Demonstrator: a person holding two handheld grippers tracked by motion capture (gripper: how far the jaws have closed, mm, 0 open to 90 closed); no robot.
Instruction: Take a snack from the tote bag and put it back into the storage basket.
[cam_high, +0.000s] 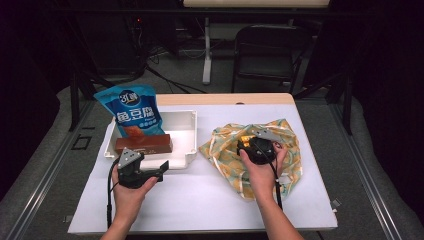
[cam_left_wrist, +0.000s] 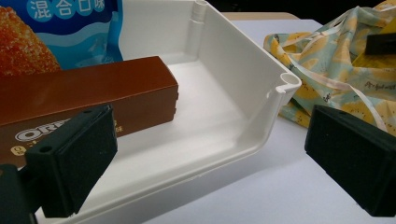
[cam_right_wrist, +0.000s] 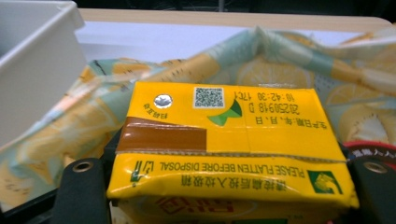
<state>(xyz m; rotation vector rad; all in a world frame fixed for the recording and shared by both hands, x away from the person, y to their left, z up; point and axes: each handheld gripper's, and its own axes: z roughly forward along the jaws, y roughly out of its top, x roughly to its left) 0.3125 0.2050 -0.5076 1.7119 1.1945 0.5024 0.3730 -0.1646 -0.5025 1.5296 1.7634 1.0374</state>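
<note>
A yellow drink carton (cam_right_wrist: 229, 135) lies inside a lemon-print cloth bag (cam_high: 282, 170) at the table's right. My right gripper (cam_high: 257, 148) reaches into the bag, and its fingers (cam_right_wrist: 81, 186) hug both sides of the carton, shut on it. At the left stands a white tray (cam_high: 184, 119). A brown Oreo box (cam_high: 145, 145) lies across it, and a blue snack bag (cam_high: 131, 112) leans at its back. My left gripper (cam_high: 150, 170) hovers open just in front of the tray's front wall (cam_left_wrist: 224, 158), nothing between its jaws.
The cloth bag (cam_left_wrist: 336, 60) spreads out just right of the tray's corner (cam_left_wrist: 287, 84). White tabletop (cam_high: 200, 200) lies between my two hands. A dark chair (cam_high: 265, 52) and cables stand beyond the table's far edge.
</note>
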